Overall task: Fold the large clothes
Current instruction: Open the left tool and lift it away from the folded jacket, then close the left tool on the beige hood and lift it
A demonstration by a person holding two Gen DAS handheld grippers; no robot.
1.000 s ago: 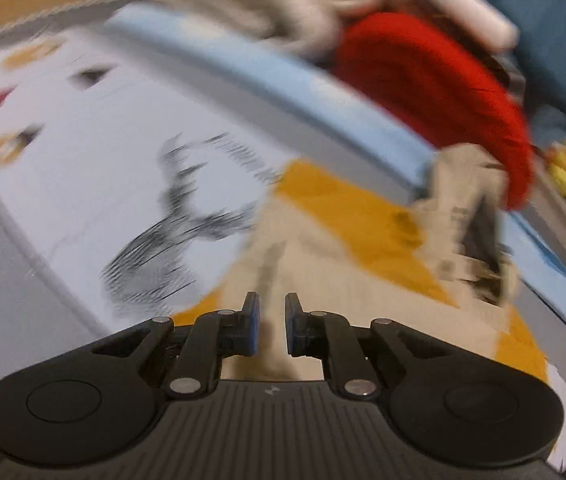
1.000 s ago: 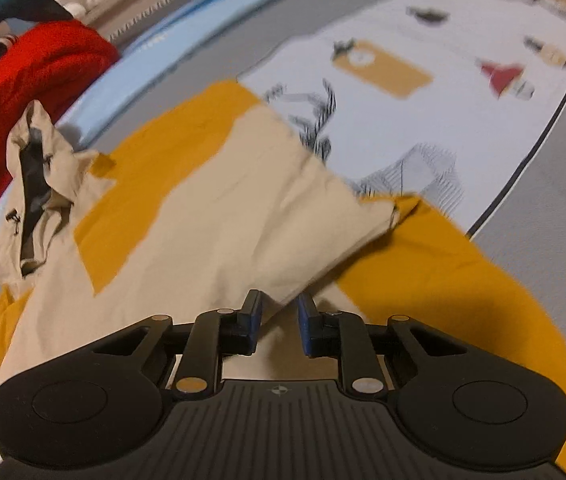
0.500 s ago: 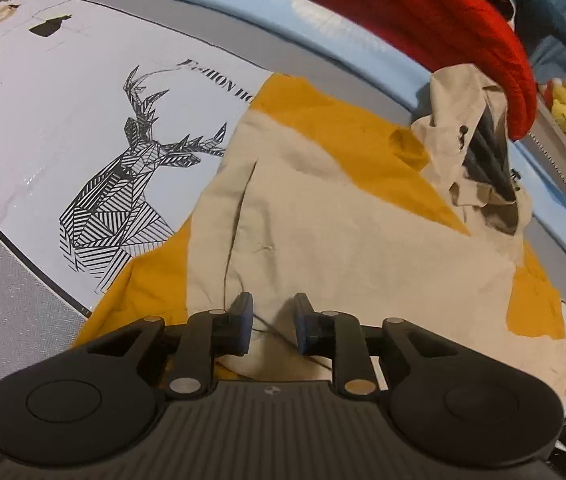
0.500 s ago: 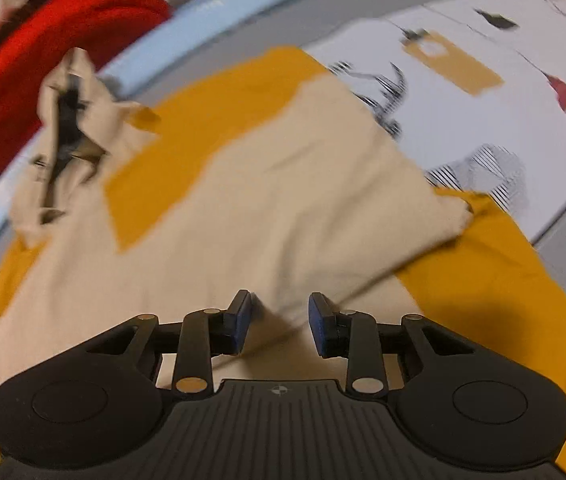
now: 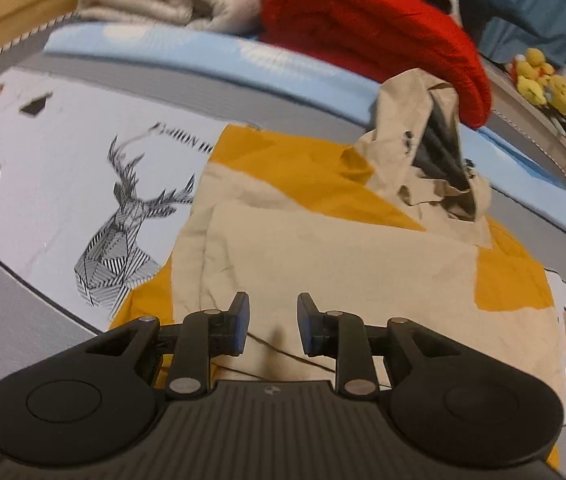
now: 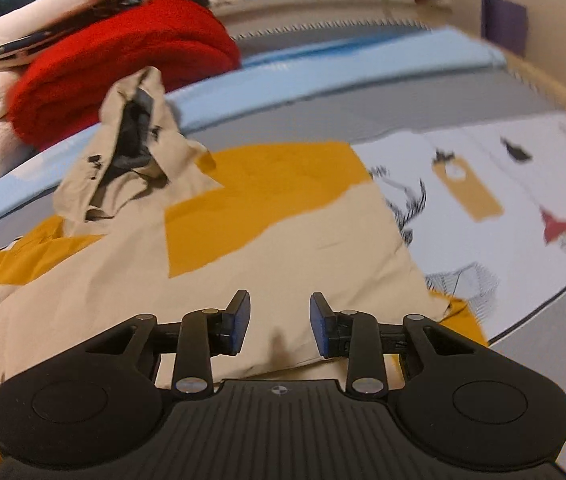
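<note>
Two grippers hovered with jaws parted and nothing held: our left gripper [image 5: 271,322] and our right gripper [image 6: 279,322], both just above the near edge of a beige-and-mustard hooded jacket [image 5: 343,256]. We saw it spread flat on a printed bedsheet [image 5: 63,168], sleeves folded inward, its hood [image 5: 423,160] crumpled upright at the far end, beside a rolled red blanket [image 5: 363,28].

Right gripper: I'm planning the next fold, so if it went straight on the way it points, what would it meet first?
Probably the beige and yellow jacket. The right gripper is open just above its beige panel, which fills the line ahead; the hood lies further left. Depth is unclear.
</note>
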